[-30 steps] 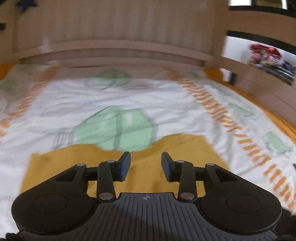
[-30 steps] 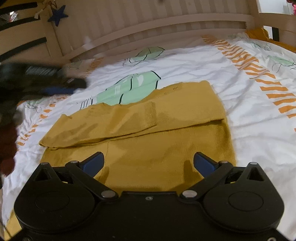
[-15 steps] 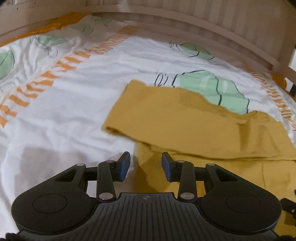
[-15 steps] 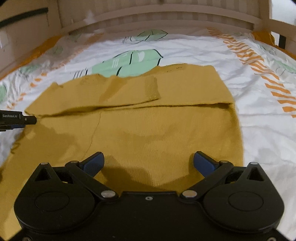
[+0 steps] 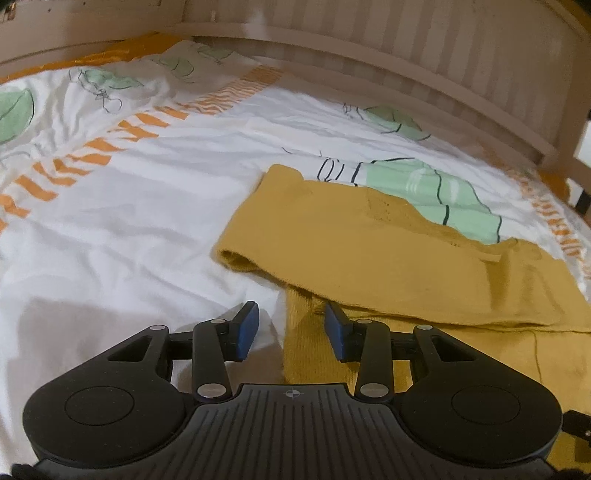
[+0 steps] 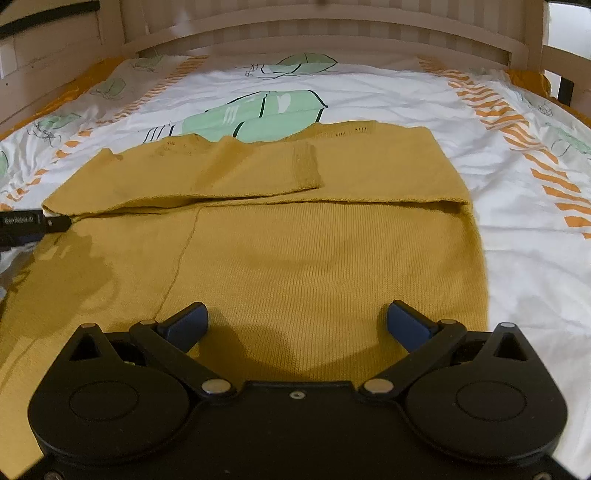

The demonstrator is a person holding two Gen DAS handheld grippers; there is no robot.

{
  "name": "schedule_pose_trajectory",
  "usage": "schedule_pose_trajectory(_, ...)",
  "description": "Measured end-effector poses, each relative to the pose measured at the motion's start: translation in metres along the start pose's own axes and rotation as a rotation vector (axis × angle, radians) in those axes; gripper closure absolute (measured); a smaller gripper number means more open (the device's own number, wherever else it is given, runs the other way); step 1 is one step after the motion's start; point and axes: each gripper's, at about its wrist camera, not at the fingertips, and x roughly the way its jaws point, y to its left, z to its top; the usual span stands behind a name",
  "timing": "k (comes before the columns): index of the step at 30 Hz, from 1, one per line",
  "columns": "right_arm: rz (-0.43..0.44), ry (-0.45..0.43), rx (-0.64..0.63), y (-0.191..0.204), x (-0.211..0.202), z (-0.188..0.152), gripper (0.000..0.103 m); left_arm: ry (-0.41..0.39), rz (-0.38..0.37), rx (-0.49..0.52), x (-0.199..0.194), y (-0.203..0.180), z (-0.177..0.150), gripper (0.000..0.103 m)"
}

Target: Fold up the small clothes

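Observation:
A mustard-yellow knit sweater lies flat on the bed, its sleeves folded across the top. My right gripper is wide open and empty, low over the sweater's near part. My left gripper is open with a narrower gap, at the sweater's left edge, just below the folded sleeve. Nothing is held. The left gripper's tip also shows at the left edge of the right wrist view.
The bed has a white sheet with green cactus prints and orange stripes. A wooden slatted bed rail runs along the far side and the left side.
The left gripper swung from facing the headboard to the sweater's left edge and came closer to it. The right gripper moved lower and centred over the sweater. Both stayed open.

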Motion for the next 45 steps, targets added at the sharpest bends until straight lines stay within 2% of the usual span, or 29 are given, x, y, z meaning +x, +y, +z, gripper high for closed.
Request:
schedule_pose_trajectory(2, 0.01, 0.008, 0.01, -0.001, -0.002, 0.004, 0.0, -0.004, -0.006, -0.006, -0.001, 0.002, -0.001, 0.064)
schedule_pose_trajectory(3, 0.017, 0.009, 0.022, -0.002, -0.003, 0.006, 0.004, -0.003, -0.005, -0.003, -0.001, 0.001, -0.001, 0.064)
schedule_pose_trajectory(4, 0.032, 0.001, 0.044, -0.003, -0.005, 0.01, 0.009, -0.003, -0.001, 0.003, -0.001, 0.0, -0.001, 0.064)
schedule_pose_trajectory(5, 0.056, -0.016, 0.073, -0.006, -0.008, 0.014, 0.019, -0.005, 0.004, 0.011, -0.001, -0.002, -0.001, 0.064)
schedule_pose_trajectory(6, 0.076, -0.03, 0.098, -0.008, -0.011, 0.018, 0.025, -0.009, 0.011, 0.021, -0.001, -0.003, -0.002, 0.064)
schedule_pose_trajectory(10, 0.105, -0.087, 0.111, -0.006, -0.011, 0.046, 0.026, -0.018, 0.027, 0.043, -0.002, -0.007, -0.004, 0.064)
schedule_pose_trajectory(13, 0.123, -0.11, 0.089, -0.006, 0.003, 0.071, 0.038, -0.024, 0.029, 0.048, -0.002, -0.007, -0.005, 0.064)
schedule_pose_trajectory(15, 0.14, -0.091, 0.109, -0.009, 0.019, 0.083, 0.051, -0.027, 0.032, 0.05, -0.002, -0.007, -0.006, 0.064)
schedule_pose_trajectory(22, 0.088, -0.054, 0.106, -0.014, 0.054, 0.093, 0.052, -0.029, 0.029, 0.048, -0.002, -0.007, -0.006, 0.064)
schedule_pose_trajectory(28, 0.129, -0.017, 0.136, -0.02, 0.069, 0.091, 0.05, -0.031, 0.02, 0.038, -0.002, -0.005, -0.006, 0.064)
schedule_pose_trajectory(29, 0.138, -0.015, 0.141, -0.02, 0.071, 0.091, 0.055, -0.031, 0.021, 0.038, -0.002, -0.005, -0.006, 0.064)
schedule_pose_trajectory(31, 0.156, -0.013, 0.154, -0.02, 0.072, 0.092, 0.087, -0.031, 0.021, 0.038, -0.002, -0.004, -0.006, 0.064)
schedule_pose_trajectory(32, 0.175, -0.008, 0.168, -0.019, 0.072, 0.093, 0.09, -0.031, 0.021, 0.038, -0.002, -0.004, -0.006, 0.064)
schedule_pose_trajectory(34, 0.197, -0.017, 0.184, -0.017, 0.064, 0.097, 0.09, -0.031, 0.02, 0.037, -0.002, -0.004, -0.006, 0.064)
schedule_pose_trajectory(39, 0.25, -0.14, 0.15, -0.018, 0.011, 0.117, 0.09, -0.03, 0.023, 0.037, -0.003, -0.005, -0.006, 0.064)
schedule_pose_trajectory(42, 0.2, -0.198, 0.125, -0.033, -0.017, 0.126, 0.09, -0.031, 0.021, 0.036, -0.003, -0.004, -0.006, 0.064)
schedule_pose_trajectory(45, 0.101, -0.194, 0.124, -0.054, -0.019, 0.128, 0.09, -0.031, 0.022, 0.037, -0.002, -0.005, -0.006, 0.064)
